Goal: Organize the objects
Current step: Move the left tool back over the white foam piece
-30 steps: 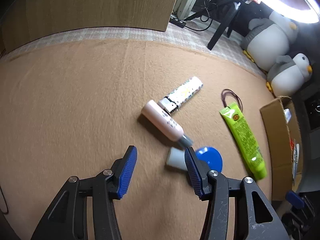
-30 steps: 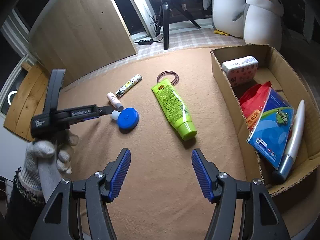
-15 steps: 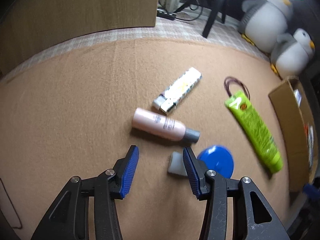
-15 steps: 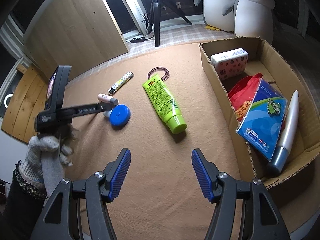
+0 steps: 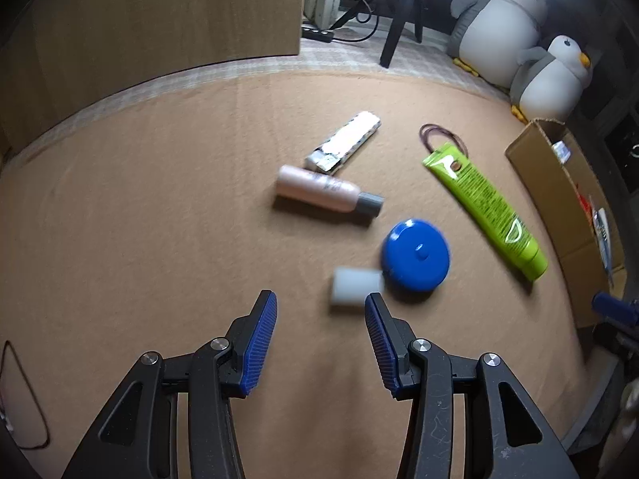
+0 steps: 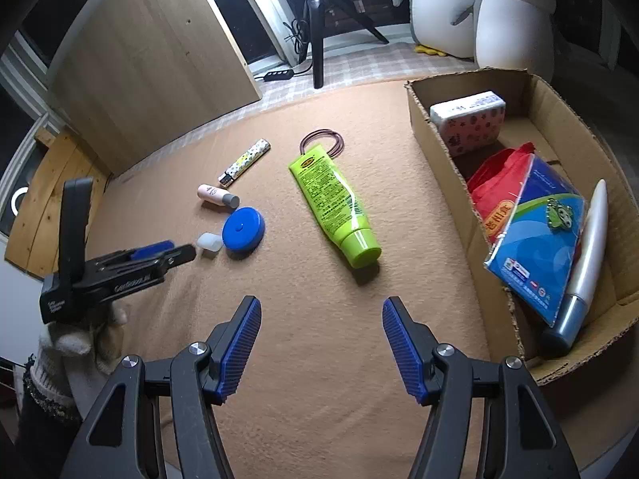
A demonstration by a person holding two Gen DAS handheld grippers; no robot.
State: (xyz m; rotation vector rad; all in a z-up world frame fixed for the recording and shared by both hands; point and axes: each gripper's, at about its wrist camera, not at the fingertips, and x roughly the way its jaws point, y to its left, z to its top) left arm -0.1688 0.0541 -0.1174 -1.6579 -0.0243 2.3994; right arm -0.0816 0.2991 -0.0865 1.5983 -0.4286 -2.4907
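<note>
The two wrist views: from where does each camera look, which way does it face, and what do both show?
Left wrist view: sits on the left tool, faces steeply down at the small white block and blue round case; only its own open fingers show.
Right wrist view: sits on the right tool, faces down at the green tube and the cardboard box; the left tool and a gloved hand show at left.
Both share: block, case, tube, pink bottle, box.
</note>
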